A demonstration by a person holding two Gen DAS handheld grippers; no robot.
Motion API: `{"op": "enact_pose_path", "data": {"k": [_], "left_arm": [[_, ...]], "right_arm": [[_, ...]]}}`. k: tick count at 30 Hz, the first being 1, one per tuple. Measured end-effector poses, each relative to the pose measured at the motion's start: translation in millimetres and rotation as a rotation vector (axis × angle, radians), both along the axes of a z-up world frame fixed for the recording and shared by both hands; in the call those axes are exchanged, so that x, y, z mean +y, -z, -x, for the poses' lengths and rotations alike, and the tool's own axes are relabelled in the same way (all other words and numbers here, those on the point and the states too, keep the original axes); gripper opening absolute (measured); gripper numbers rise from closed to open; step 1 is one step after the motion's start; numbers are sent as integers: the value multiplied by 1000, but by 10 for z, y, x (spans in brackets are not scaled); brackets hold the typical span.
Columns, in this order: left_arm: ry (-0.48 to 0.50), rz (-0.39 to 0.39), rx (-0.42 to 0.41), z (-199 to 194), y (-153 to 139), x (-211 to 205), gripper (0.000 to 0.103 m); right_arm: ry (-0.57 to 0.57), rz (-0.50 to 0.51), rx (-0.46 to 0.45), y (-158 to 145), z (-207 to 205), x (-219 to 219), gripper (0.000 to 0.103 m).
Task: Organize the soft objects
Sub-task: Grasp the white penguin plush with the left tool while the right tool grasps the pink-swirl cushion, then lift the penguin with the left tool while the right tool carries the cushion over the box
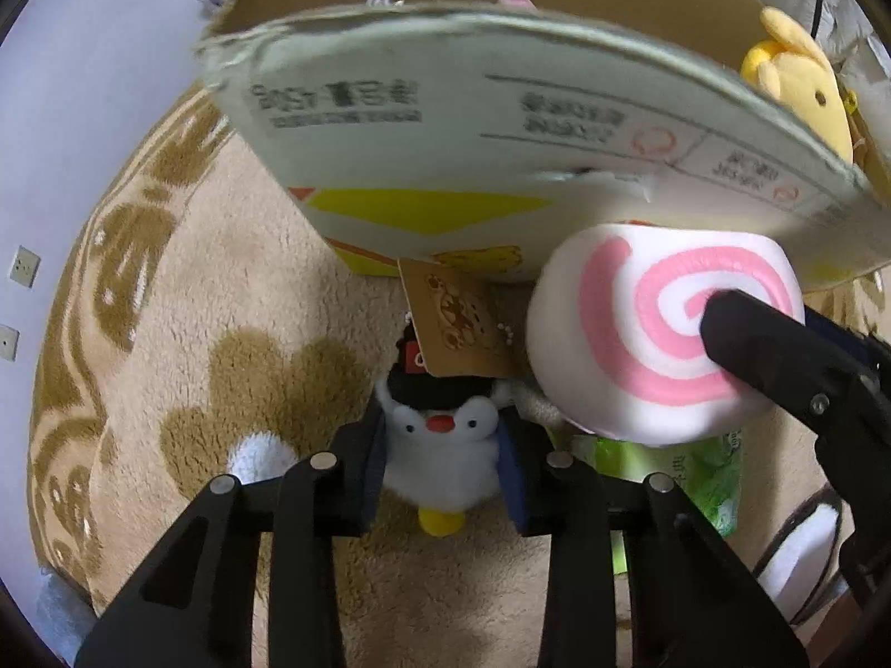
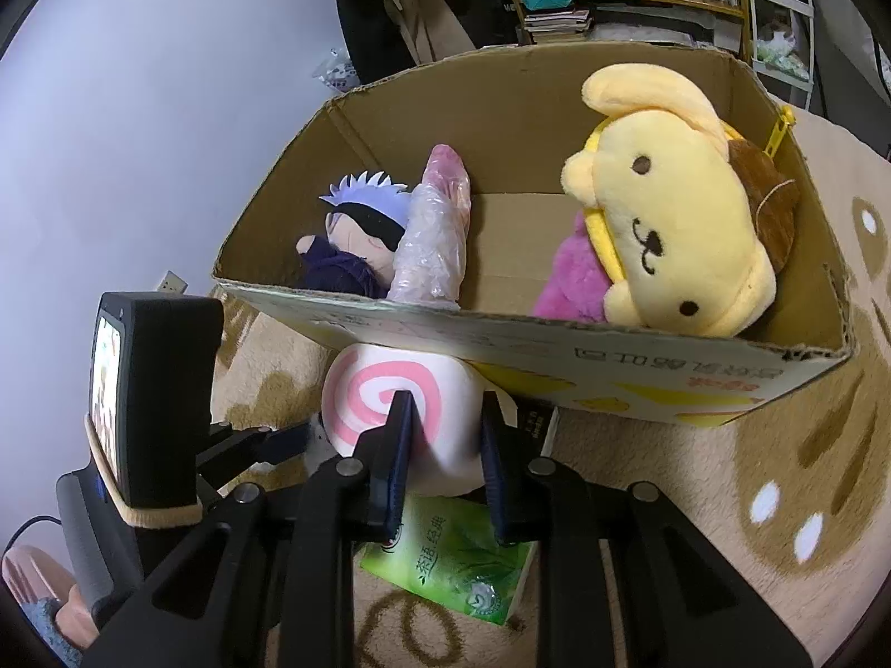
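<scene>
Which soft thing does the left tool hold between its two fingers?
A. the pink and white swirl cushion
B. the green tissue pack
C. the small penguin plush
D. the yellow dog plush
C: in the left wrist view the left tool has its pads pressed on both sides of the small penguin plush, while the swirl cushion sits in the right tool.

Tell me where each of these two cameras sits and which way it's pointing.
Left wrist: on the left tool, aimed steeply down at the rug; its fingers clamp a penguin plush.
Right wrist: on the right tool, angled down over the cardboard box; its fingers grip a pink swirl plush; a hand shows lower left.
Shared: swirl plush, box, yellow dog plush, green tissue pack.
</scene>
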State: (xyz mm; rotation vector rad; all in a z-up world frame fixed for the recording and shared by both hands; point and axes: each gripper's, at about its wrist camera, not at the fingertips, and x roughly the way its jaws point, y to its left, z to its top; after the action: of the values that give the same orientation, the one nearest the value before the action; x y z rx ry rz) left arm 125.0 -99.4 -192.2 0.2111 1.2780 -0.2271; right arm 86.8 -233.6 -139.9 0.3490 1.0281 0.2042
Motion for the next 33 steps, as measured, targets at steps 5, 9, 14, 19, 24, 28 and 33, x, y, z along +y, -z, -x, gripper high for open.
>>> {"op": "enact_pose_path", "data": {"k": [5, 9, 14, 19, 24, 28, 33], "left_arm": [[-28, 32, 5, -12, -52, 34, 32], [-50, 37, -17, 3, -110, 59, 32], [-77, 42, -60, 28, -228, 101, 32], [-74, 35, -117, 139, -424, 128, 32], [-76, 27, -204, 348, -710, 310, 32], [-88, 31, -280, 453, -947, 442, 33], [-83, 33, -374, 574, -1218, 462, 33]], "right_arm": [[-1, 28, -26, -84, 59, 5, 20], [15, 25, -34, -111, 113, -26, 20], [36, 20, -64, -202, 222, -106, 20], [50, 33, -106, -332, 357, -140, 19], [58, 44, -155, -486, 489, -147, 20], [74, 63, -209, -652, 621, -154, 19], [111, 84, -262, -841, 720, -218, 19]]}}
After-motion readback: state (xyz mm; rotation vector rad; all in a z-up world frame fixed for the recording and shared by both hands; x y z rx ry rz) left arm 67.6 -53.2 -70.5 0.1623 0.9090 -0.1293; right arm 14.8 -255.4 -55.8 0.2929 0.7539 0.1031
